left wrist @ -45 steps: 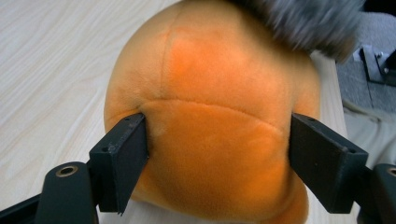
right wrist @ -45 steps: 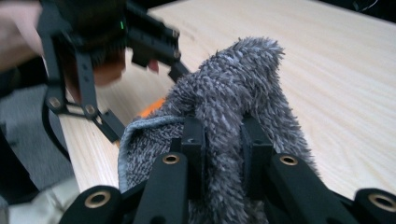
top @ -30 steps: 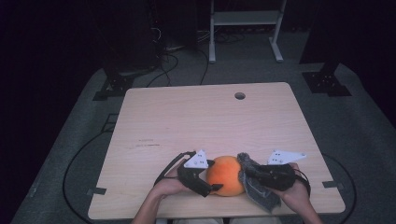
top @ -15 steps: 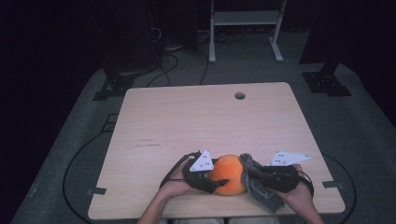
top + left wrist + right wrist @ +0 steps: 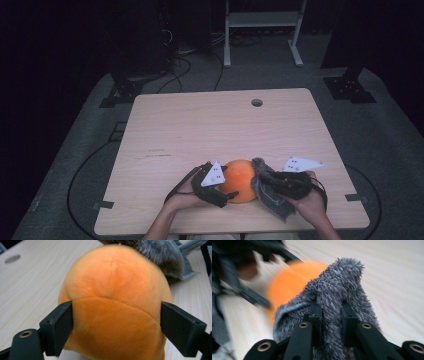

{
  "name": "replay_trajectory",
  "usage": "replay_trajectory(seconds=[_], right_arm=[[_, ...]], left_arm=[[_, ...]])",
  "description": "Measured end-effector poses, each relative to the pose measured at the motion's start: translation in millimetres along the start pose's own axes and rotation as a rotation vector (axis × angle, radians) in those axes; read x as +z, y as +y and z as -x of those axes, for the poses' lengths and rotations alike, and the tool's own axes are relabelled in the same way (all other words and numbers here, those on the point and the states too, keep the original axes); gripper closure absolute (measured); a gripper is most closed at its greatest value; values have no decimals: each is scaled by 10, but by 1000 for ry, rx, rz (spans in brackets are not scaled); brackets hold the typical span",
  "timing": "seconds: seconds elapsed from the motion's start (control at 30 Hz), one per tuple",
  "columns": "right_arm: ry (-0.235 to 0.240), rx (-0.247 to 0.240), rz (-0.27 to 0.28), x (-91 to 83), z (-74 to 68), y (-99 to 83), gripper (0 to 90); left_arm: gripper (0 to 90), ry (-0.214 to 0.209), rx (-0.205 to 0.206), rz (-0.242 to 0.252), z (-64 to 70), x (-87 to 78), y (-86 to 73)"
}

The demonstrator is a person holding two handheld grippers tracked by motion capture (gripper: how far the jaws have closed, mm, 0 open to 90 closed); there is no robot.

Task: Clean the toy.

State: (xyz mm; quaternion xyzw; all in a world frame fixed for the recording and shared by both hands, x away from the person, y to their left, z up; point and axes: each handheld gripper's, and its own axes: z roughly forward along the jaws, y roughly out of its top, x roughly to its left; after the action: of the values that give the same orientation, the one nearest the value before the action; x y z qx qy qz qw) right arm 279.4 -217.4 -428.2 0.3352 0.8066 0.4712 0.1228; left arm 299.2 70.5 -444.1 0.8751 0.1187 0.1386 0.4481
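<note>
An orange plush ball (image 5: 241, 178) rests on the wooden table (image 5: 210, 125) near its front edge. My left gripper (image 5: 223, 192) holds it from the left; in the left gripper view its jaws press both sides of the plush ball (image 5: 115, 290), and the left gripper (image 5: 116, 308) is shut on it. My right gripper (image 5: 267, 184) is shut on a grey fuzzy cloth (image 5: 272, 202) that lies against the ball's right side. In the right gripper view the cloth (image 5: 337, 282) stands up between the jaws of the right gripper (image 5: 331, 307), with the blurred ball (image 5: 287, 282) behind it.
A round cable hole (image 5: 256, 102) sits near the table's far edge. Behind the table stand a white frame (image 5: 262, 30), dark stands (image 5: 350, 85) and cables on the floor (image 5: 185, 60). The table's front edge is close under both hands.
The right gripper and its cloth have shifted slightly against the ball. The left gripper has edged a little along the ball's side; the ball stays in about the same place.
</note>
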Motion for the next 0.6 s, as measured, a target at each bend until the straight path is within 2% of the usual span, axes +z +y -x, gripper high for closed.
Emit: replay_trajectory(seconds=[0.03,0.07,0.1,0.13,0.2,0.23,0.3,0.33,0.37,0.43,0.5,0.53,0.57,0.6], right_arm=[[-11,25,-20,4,57,-65,744],[-11,25,-20,4,57,-65,744],[-21,69,-79,26,162,-176,744],[-25,83,-87,26,194,-209,743],[-17,101,-79,15,205,-212,743],[-17,96,-31,-28,161,-144,743],[23,85,38,-55,91,-37,742],[23,85,38,-55,91,-37,742],[59,68,62,-32,23,27,739],[61,65,45,18,12,2,736],[91,130,45,44,110,-80,736],[91,130,45,44,110,-80,736],[87,189,26,53,201,-161,737],[87,189,26,53,201,-161,737]], left_arm=[[150,-4,-6,-3,-13,-6,-10],[144,-4,-6,-3,-13,-6,-10],[141,-4,-11,-12,-22,-10,-20],[136,-4,-10,-14,-21,-11,-25],[133,-5,-10,-15,-21,-14,-30],[133,-2,-8,-16,-19,-15,-40],[133,-2,2,-12,-5,3,-39],[133,-2,2,-12,-5,3,-39],[133,4,19,-17,20,18,-26],[133,6,26,-19,29,19,-26],[133,-1,19,-9,24,20,-25],[133,-1,19,-9,24,20,-25],[132,-2,10,-5,17,27,-24],[132,-2,9,-3,16,28,-21]])
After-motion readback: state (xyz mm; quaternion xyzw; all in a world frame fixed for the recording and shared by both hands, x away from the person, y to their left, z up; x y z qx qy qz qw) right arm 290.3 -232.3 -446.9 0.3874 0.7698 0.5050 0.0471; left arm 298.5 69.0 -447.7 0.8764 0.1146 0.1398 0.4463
